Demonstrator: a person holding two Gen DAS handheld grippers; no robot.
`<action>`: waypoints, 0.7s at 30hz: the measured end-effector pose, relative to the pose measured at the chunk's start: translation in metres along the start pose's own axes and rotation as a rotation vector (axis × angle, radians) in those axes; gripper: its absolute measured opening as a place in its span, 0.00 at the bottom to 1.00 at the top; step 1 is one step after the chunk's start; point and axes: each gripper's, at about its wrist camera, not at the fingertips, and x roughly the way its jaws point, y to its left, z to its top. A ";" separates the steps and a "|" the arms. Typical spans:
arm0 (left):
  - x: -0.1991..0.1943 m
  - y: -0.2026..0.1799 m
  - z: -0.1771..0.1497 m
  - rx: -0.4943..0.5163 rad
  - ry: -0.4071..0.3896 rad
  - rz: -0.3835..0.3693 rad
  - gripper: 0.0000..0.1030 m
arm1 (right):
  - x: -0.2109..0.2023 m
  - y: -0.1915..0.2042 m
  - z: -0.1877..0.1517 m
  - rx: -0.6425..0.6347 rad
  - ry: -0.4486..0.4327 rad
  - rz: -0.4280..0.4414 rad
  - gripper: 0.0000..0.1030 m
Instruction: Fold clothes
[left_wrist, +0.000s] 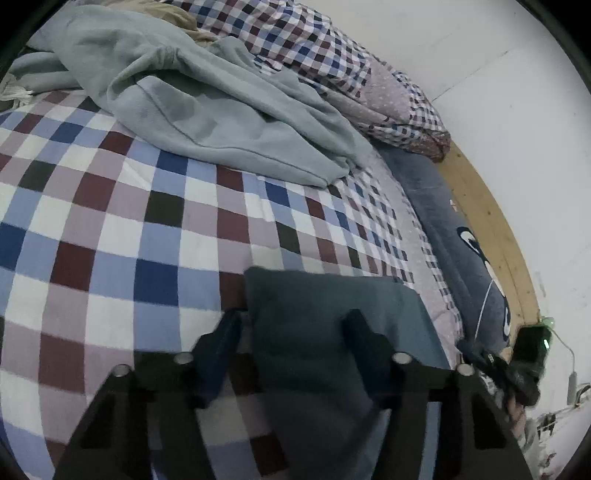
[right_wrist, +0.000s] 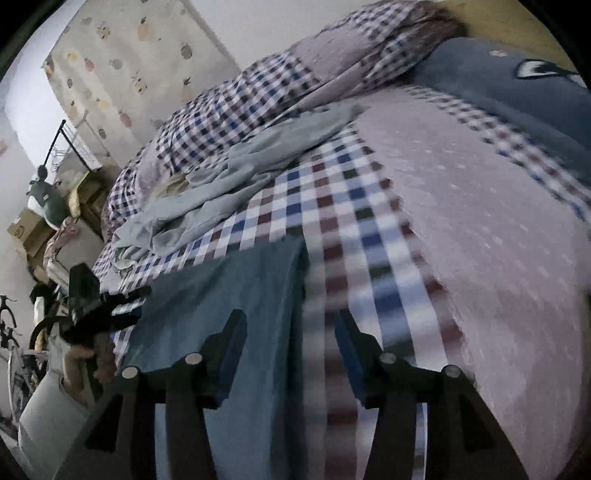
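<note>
A dark teal garment (left_wrist: 332, 332) lies flat on the checked bed cover, folded to a neat rectangle. My left gripper (left_wrist: 295, 332) hovers open over its left edge, one finger on each side of that edge. In the right wrist view the same garment (right_wrist: 229, 295) lies lower left, and my right gripper (right_wrist: 291, 339) is open over its right edge. The right gripper also shows in the left wrist view (left_wrist: 524, 358), and the left gripper in the right wrist view (right_wrist: 92, 310). A crumpled pale grey-blue garment (left_wrist: 207, 107) lies farther up the bed; it also shows in the right wrist view (right_wrist: 236, 177).
A bunched checked quilt (left_wrist: 332, 48) lies behind the pale garment. A dark blue pillow (left_wrist: 461, 236) lies along the wooden headboard (left_wrist: 491, 221) by the white wall. Boxes and clutter (right_wrist: 40, 229) stand beside the bed, before a patterned curtain (right_wrist: 129, 55).
</note>
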 end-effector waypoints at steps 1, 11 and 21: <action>0.001 0.000 0.001 -0.001 -0.002 -0.002 0.50 | 0.016 -0.004 0.009 0.007 0.022 0.015 0.51; 0.001 0.003 0.001 -0.005 -0.042 0.020 0.20 | 0.121 -0.015 0.058 -0.019 0.152 0.109 0.51; -0.009 0.011 0.010 -0.040 -0.124 -0.011 0.13 | 0.112 0.030 0.085 -0.239 0.029 0.118 0.00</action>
